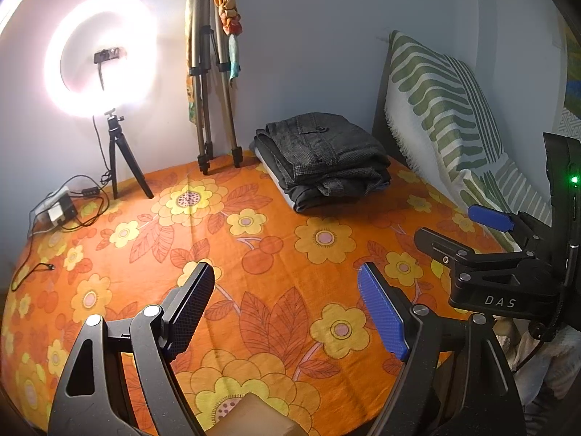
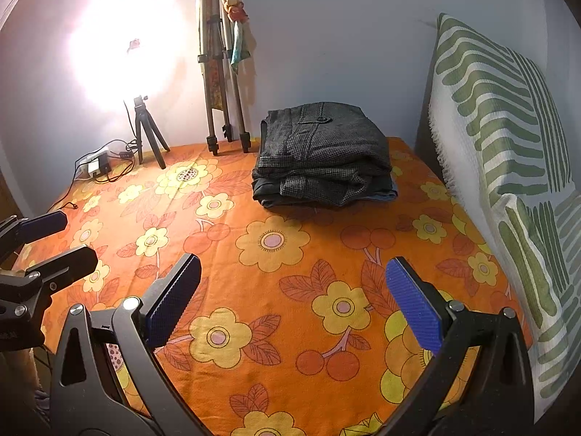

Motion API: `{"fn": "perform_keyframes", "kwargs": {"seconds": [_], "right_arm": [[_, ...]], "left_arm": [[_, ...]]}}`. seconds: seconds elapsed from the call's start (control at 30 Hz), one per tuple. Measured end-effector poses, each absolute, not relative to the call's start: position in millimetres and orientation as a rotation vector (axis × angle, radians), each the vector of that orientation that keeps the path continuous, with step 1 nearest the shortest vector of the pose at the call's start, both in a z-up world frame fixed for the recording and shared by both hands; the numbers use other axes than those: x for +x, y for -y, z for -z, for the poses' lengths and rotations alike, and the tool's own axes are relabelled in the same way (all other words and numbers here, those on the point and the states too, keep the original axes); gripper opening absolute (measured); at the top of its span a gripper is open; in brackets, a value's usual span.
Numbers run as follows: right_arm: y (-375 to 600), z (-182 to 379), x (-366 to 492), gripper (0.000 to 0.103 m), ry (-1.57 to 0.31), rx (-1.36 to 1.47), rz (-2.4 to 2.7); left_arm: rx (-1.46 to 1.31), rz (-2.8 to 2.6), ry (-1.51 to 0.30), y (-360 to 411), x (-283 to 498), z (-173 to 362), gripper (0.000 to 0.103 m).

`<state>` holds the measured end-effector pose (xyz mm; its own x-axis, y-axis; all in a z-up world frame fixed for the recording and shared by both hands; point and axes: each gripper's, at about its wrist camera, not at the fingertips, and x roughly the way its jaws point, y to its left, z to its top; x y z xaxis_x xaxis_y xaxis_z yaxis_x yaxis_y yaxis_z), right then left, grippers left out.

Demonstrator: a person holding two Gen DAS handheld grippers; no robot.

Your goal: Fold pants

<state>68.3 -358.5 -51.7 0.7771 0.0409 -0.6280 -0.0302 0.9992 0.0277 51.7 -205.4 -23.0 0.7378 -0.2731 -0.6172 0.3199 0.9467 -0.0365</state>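
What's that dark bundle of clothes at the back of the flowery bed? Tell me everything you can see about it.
It is a stack of folded pants. The top pair is a dark grey, finely checked woven fabric, showing a buttoned pocket flap. Beneath it lie darker folded layers and a pale blue edge. The stack rests flat on the orange floral bedspread, near the wall, between the tall tripod and the green-striped pillow. Neither gripper touches it.
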Motion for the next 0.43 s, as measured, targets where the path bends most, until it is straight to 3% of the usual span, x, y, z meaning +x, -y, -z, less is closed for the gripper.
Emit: {"fn": "perform_keyframes", "kwargs": {"seconds": [0.43], "right_arm": [[355.2,53.9,68.7,0.103,-0.685,0.009,-0.043]], "left_arm": [[0.093,0.315,-0.655,197.2,54.3,26.6,0.082]]}}
